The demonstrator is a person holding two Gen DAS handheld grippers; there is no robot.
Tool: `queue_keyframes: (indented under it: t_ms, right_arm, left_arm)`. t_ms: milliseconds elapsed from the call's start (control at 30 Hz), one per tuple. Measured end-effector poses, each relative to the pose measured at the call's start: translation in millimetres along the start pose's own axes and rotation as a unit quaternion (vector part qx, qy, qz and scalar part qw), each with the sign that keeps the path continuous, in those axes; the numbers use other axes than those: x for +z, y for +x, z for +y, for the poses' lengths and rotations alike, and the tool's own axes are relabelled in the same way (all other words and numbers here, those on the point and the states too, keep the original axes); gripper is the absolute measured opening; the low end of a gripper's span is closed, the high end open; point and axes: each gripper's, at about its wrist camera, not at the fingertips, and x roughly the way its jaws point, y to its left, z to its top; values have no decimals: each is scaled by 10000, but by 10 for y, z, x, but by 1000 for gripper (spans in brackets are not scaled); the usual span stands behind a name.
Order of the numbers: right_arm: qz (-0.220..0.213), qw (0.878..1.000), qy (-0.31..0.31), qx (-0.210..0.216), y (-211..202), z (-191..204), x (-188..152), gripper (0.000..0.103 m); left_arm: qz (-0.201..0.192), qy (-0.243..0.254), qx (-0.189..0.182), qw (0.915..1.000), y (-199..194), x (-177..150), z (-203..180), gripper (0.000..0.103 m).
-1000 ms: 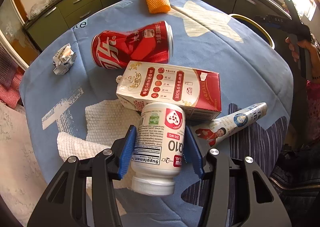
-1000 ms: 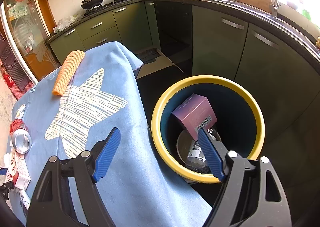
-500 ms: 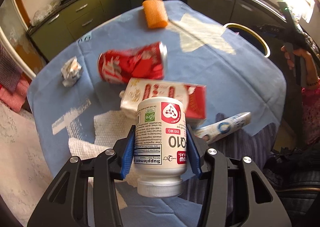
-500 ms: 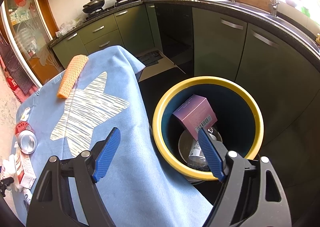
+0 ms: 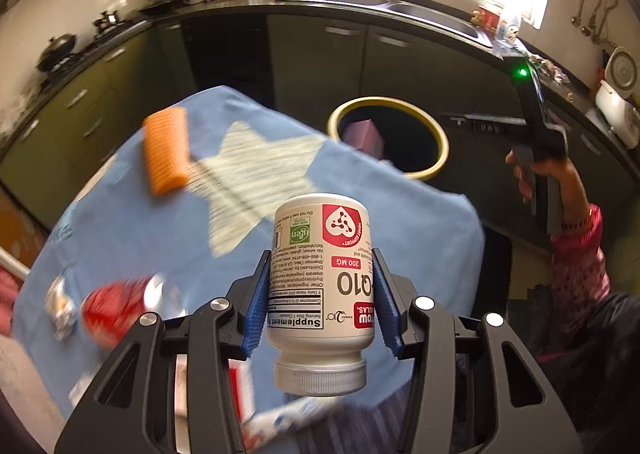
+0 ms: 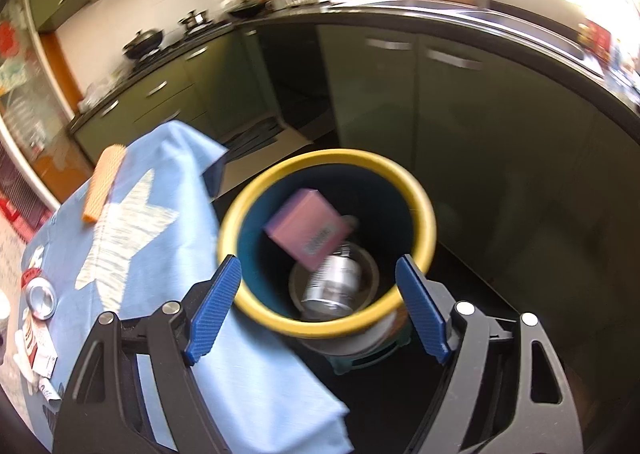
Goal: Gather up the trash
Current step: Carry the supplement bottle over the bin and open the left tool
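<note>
My left gripper (image 5: 320,306) jaws clamp the supplement bottle (image 5: 321,294), cap toward me, above the tabletop (image 5: 160,230); the yellow-rimmed bin (image 5: 432,126) sits at one o'clock. My right gripper (image 6: 320,310) jaws gape empty.

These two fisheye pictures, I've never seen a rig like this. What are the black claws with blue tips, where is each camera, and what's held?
A person holds a two-finger gripper in each hand; a camera on each looks along its fingers. In the left view, the left gripper clamps a white supplement bottle, cap toward the camera, above the blue tablecloth, where an orange sponge and red can lie. In the right view, the right gripper is open and empty over the yellow-rimmed bin, holding a pink box.
</note>
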Motion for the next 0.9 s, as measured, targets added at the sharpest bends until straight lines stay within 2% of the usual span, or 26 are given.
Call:
queue_keyframes:
  t_ms: [200, 333, 567, 600, 667, 733, 833, 900]
  right_arm:
    - [-162, 9993, 301, -124, -141, -437, -52, 75]
    - [-161, 9987, 442, -174, -187, -663, -105, 75]
    - [-57, 9973, 696, -237, -177, -934, -223, 75]
    - [-48, 9971, 723, -239, -173, -954, -228, 75]
    - [-35, 9967, 781, -238, -164, -999, -246, 76]
    - [-29, 9964, 810, -243, -161, -1019, -270, 76]
    - [3, 9965, 809, -203, -130, -1006, -289, 76]
    - [34, 9968, 777, -155, -101, -973, -299, 76]
  left_arm:
    - [196, 239, -375, 9988, 697, 818, -380, 47]
    - [360, 652, -533, 9958, 1303, 1355, -800, 47]
    - [586, 809, -739, 9923, 2113, 1876, -1258, 47]
    - [590, 782, -709, 9927, 2184, 1929, -1286, 52]
    - [506, 662, -630, 9945, 2234, 2026, -1315, 63]
    - [398, 519, -712, 9953, 2154, 2020, -1275, 67]
    - [186, 369, -636, 9971, 1892, 1979, -1185, 72]
    - [-95, 245, -535, 9982, 1616, 1898, -1117, 79]
